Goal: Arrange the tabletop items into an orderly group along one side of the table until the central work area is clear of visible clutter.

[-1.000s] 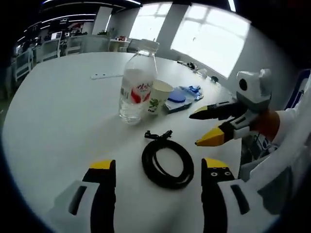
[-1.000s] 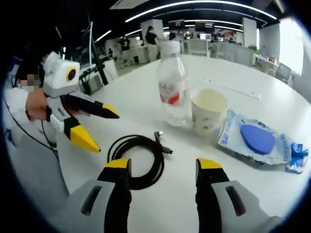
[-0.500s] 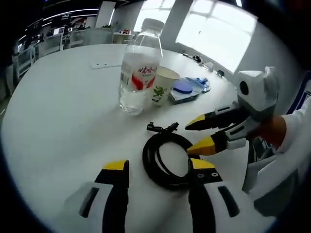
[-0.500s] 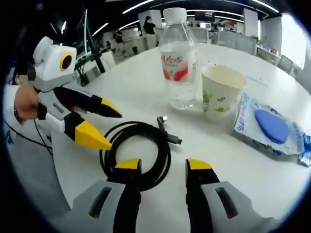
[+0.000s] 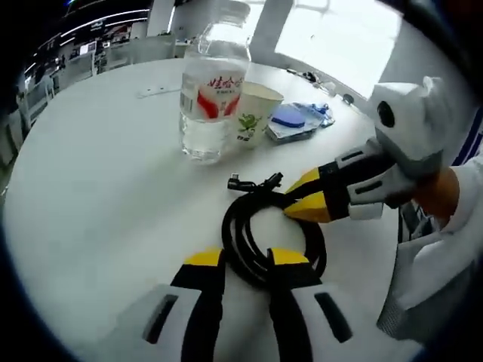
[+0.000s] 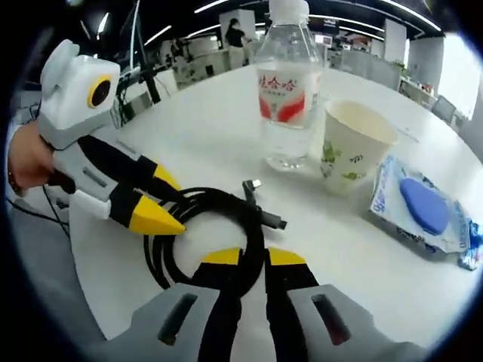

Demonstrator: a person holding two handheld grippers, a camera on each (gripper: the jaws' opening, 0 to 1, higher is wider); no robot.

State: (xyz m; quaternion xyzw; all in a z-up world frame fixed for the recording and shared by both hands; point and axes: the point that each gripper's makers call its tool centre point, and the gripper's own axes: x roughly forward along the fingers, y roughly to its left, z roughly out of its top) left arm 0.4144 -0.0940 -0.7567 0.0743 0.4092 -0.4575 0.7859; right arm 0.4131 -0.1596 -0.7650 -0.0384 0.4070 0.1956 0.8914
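In the left gripper view the left gripper (image 5: 246, 259) pinches the coiled black cable (image 5: 260, 226) on the white table (image 5: 90, 181), and in the right gripper view the right gripper (image 6: 252, 257) clamps it, the water bottle (image 6: 288, 90) and paper cup (image 6: 353, 151) standing beyond.

White table (image 5: 90, 188) underneath. Bright windows (image 5: 355, 30) at 1 o'clock in left gripper view. Office desks, chairs (image 6: 362, 60) at 1 o'clock in right gripper view; ceiling strip lights (image 6: 226, 6) at 12; standing person (image 6: 247, 34) far off.
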